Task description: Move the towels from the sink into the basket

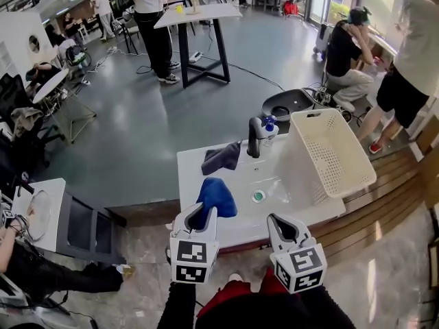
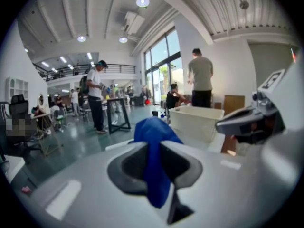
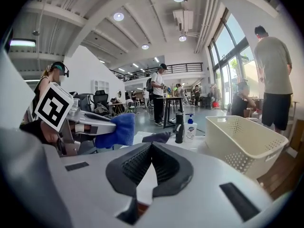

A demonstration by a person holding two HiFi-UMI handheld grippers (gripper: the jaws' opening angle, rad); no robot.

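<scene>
Over the sink (image 1: 281, 184) front edge, the left gripper (image 1: 200, 218) clamps a floppy blue towel (image 1: 218, 194). A perforated cream plastic basket (image 1: 333, 153) sits on its right edge, and the right gripper (image 1: 280, 222) is pinched together, empty.

The lower end of the blue towel (image 1: 216, 196) is hidden between the jaws of the left gripper (image 1: 199, 219). Parts of the sink's (image 1: 295, 184) front rim are covered by it and the right gripper (image 1: 282, 226). The soap bottle's (image 1: 269, 130) print is too small to be read.
</scene>
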